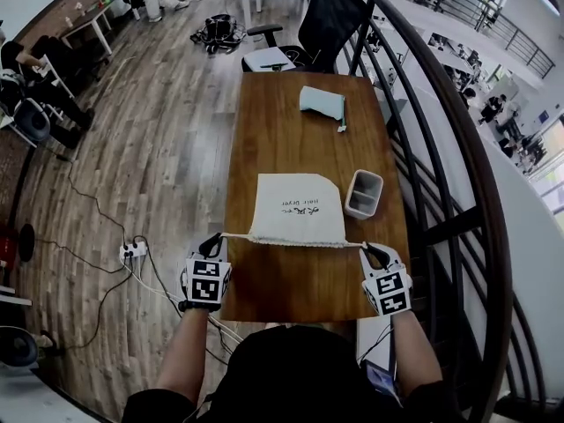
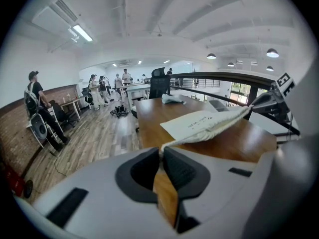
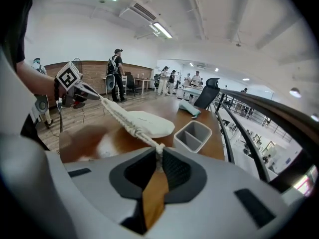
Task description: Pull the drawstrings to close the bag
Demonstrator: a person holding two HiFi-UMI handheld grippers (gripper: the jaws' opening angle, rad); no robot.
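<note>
Holding the cream bag (image 1: 295, 208) flat on the table (image 1: 291, 139), you have its mouth turned toward you and one end of the drawstring (image 1: 236, 235) caught on each side. Your left gripper (image 1: 213, 241) sits just off the bag's left corner, its jaws pressed together on the cord where it leaves the hem. Your right gripper (image 1: 374, 252) sits just off the bag's right corner, pinching the other end in the same way. Each gripper's own view shows the cord running taut from between the pads straight to the gathered hem. The pull therefore follows the hem's line, which lets the fabric slide and bunch rather than drag the bag. The hem looks puckered along its width, yet the mouth spans nearly the full bag, so I judge the closing only partly done. The grippers are level with the mouth and opposite each other, which balances the two pulls and should stop the bag skidding sideways. A grey bin (image 1: 363, 194) stands just right of the bag, close to the right cord's path, so watch it. A pale blue pouch (image 1: 322, 102) lies well beyond the bag's far edge, out of the way.
</note>
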